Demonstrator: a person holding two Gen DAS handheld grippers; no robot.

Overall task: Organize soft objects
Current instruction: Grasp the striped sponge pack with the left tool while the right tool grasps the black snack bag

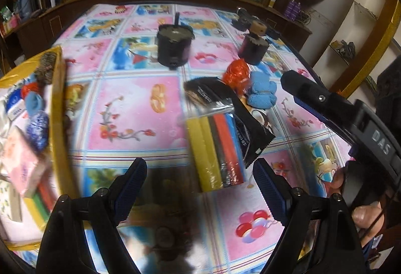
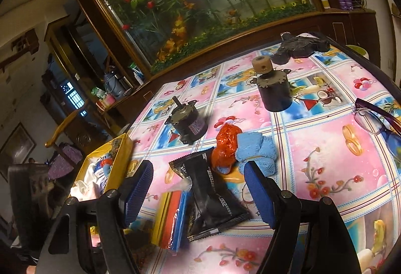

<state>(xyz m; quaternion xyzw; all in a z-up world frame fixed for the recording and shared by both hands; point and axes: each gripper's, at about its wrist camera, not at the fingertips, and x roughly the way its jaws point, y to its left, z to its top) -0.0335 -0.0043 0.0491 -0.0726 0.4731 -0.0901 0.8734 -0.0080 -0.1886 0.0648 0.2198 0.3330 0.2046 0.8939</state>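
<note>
A clear pack of coloured sponge strips [image 1: 215,148] [image 2: 170,216] lies on the patterned tablecloth, partly under a black foil pouch [image 1: 253,136] [image 2: 213,196]. Behind them sit a crumpled orange-red bag [image 1: 236,74] [image 2: 225,146] and a rolled blue cloth [image 1: 262,92] [image 2: 255,148]. My left gripper [image 1: 199,166] hangs open over the near end of the sponge pack, touching nothing. My right gripper [image 2: 199,168] is open above the pouch and the pack. A yellow box [image 1: 56,98] [image 2: 120,156] at the left holds several soft items.
Two dark cylindrical motors [image 1: 174,44] [image 1: 253,46] stand further back on the table. Purple glasses [image 2: 376,121] lie at the right and a black gadget [image 2: 300,46] at the far edge. A hand [image 1: 361,213] holds the right gripper's handle.
</note>
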